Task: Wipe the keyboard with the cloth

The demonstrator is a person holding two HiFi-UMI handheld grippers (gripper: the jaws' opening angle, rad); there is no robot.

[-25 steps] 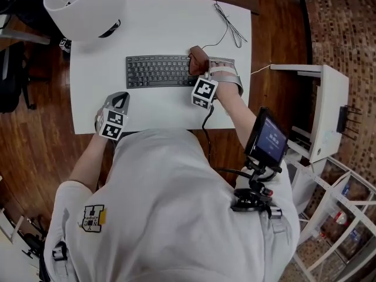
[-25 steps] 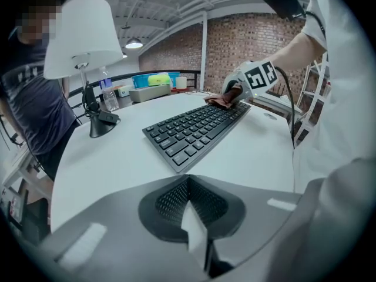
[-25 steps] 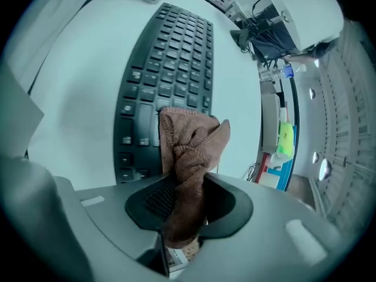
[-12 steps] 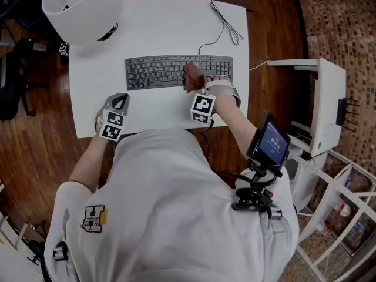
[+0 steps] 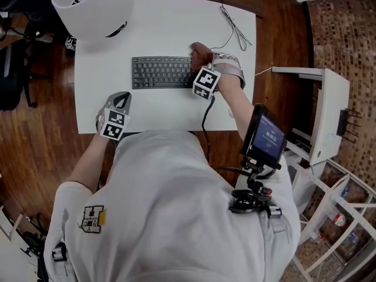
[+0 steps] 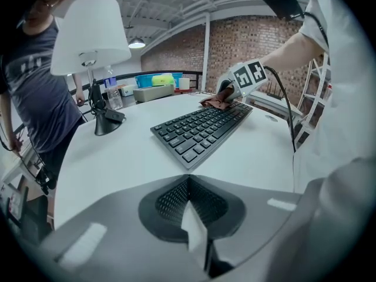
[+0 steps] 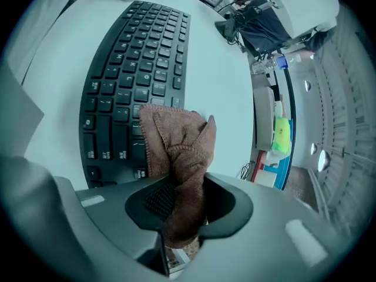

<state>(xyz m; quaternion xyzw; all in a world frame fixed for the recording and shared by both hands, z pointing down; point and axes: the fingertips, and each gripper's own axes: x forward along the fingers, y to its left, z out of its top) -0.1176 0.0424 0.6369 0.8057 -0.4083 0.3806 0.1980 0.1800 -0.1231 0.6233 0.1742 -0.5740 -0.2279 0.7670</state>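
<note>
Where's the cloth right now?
In the head view, the brown cloth lies on the right part of the keyboard, pinched in the right gripper.

Brown cloth (image 7: pixel 176 151) on the keyboard (image 5: pixel 161 72) reads as soft, nubbly terry, bunched between the matt grey plastic fingers (image 7: pixel 76 216) of the right gripper (image 7: pixel 179 204), whose inner pads are finely dotted. The keyboard itself is dark matt plastic. The counter (image 5: pixel 164 28) under it is smooth plain white with a low sheen, and the floor (image 5: pixel 35 134) beyond is slightly glossy wooden boards.
</note>
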